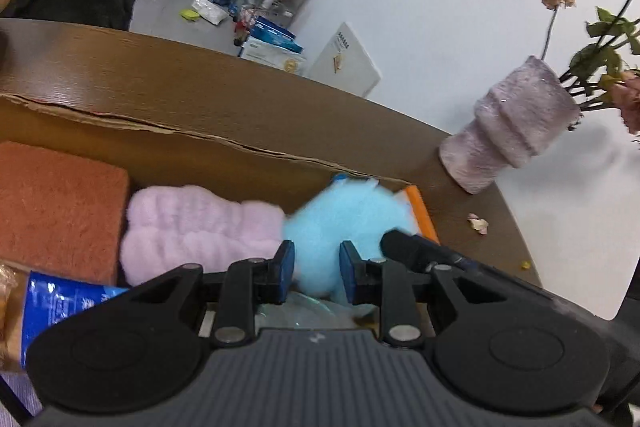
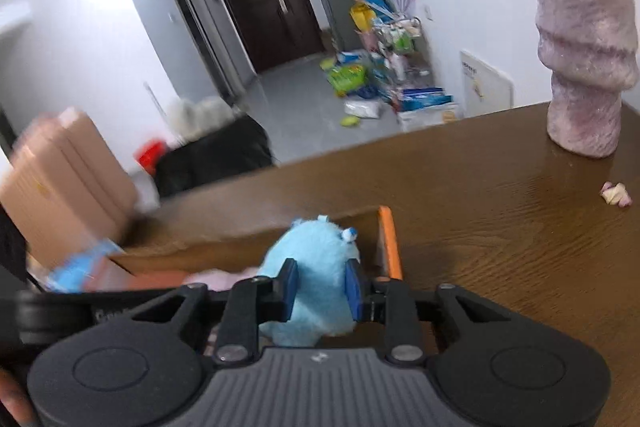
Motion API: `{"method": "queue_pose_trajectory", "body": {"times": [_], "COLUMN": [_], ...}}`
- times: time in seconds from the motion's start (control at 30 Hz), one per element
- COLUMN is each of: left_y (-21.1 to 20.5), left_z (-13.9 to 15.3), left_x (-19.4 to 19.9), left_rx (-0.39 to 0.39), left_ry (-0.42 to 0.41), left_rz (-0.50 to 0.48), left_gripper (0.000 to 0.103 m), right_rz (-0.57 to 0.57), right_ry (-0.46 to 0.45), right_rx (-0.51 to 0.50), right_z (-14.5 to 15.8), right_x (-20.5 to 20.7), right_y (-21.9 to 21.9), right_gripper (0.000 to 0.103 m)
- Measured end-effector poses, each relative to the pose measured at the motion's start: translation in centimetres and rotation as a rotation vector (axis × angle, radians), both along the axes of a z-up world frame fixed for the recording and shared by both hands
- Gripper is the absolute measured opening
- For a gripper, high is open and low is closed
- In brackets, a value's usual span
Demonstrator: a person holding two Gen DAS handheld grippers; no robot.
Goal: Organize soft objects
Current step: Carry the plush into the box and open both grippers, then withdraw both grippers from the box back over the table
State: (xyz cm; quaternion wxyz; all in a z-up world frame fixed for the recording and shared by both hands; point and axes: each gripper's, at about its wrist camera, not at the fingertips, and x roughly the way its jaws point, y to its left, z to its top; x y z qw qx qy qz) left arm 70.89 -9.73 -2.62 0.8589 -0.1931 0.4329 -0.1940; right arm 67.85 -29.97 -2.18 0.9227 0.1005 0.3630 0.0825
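Note:
A light blue plush toy (image 2: 308, 267) sits between the blue pads of my right gripper (image 2: 322, 287), which is shut on it over the right end of a cardboard box (image 2: 200, 247). In the left wrist view the same blue plush toy (image 1: 340, 223) is inside the cardboard box (image 1: 192, 139), next to a pink fluffy cloth (image 1: 192, 231) and an orange towel (image 1: 56, 211). My left gripper (image 1: 316, 273) hovers over the box just in front of the plush, jaws apart and empty. The right gripper's black finger (image 1: 416, 251) shows beside the plush.
A pink ribbed vase (image 1: 508, 131) with dried roses stands on the brown table (image 2: 500, 227) right of the box; it also shows in the right wrist view (image 2: 584, 51). A fallen petal (image 2: 616, 193) lies near it. A blue packet (image 1: 56, 303) lies at the box's near left.

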Motion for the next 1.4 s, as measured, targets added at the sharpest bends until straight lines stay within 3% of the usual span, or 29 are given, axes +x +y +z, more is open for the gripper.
{"method": "queue_pose_trajectory", "body": {"times": [0.2, 0.4, 0.5, 0.57, 0.63, 0.7, 0.83, 0.97, 1.07, 1.2, 1.33, 1.4], "left_y": [0.9, 2.8, 4.3, 5.4, 7.1, 8.2, 9.9, 10.5, 10.9, 11.4, 12.6, 13.0], "left_z": [1.9, 7.3, 9.9, 11.3, 12.7, 13.8, 15.8, 16.9, 16.7, 13.7, 9.9, 7.5], "left_x": [-1.2, -5.0, -8.8, -11.5, -14.5, -17.0, -21.5, -25.8, -30.1, -37.8, -45.9, -50.0], "left_rx": [0.091, 0.214, 0.298, 0.359, 0.392, 0.415, 0.427, 0.408, 0.418, 0.506, 0.460, 0.446], "left_ry": [-0.068, -0.189, -0.277, -0.334, -0.379, -0.418, -0.472, -0.530, -0.598, -0.713, -0.707, -0.703], "left_rz": [0.002, 0.006, 0.022, 0.032, 0.067, 0.120, 0.165, 0.168, 0.190, 0.220, 0.212, 0.265], "left_gripper": [0.024, 0.027, 0.038, 0.050, 0.074, 0.085, 0.090, 0.091, 0.094, 0.098, 0.101, 0.102], "right_rz": [0.037, 0.068, 0.072, 0.086, 0.096, 0.095, 0.075, 0.083, 0.072, 0.091, 0.128, 0.142], "right_ry": [0.021, -0.027, -0.070, -0.093, -0.118, -0.146, -0.192, -0.233, -0.287, -0.377, -0.433, -0.444], "right_rx": [-0.195, -0.157, -0.177, -0.182, -0.191, -0.202, -0.198, -0.200, -0.170, -0.150, -0.087, -0.037], "right_z": [0.0, 5.0, 8.2, 10.2, 11.8, 13.1, 14.6, 14.9, 14.5, 12.1, 8.4, 6.2], "right_x": [0.0, -2.8, -5.4, -7.9, -10.4, -12.9, -17.2, -20.9, -24.6, -32.3, -40.8, -44.3], "right_y": [3.0, 2.2, 1.4, 1.0, 0.2, -0.2, -0.7, -0.2, 0.1, 1.1, 2.2, 2.4], "right_gripper": [0.014, 0.016, 0.017, 0.028, 0.039, 0.044, 0.055, 0.056, 0.056, 0.056, 0.064, 0.070]}}
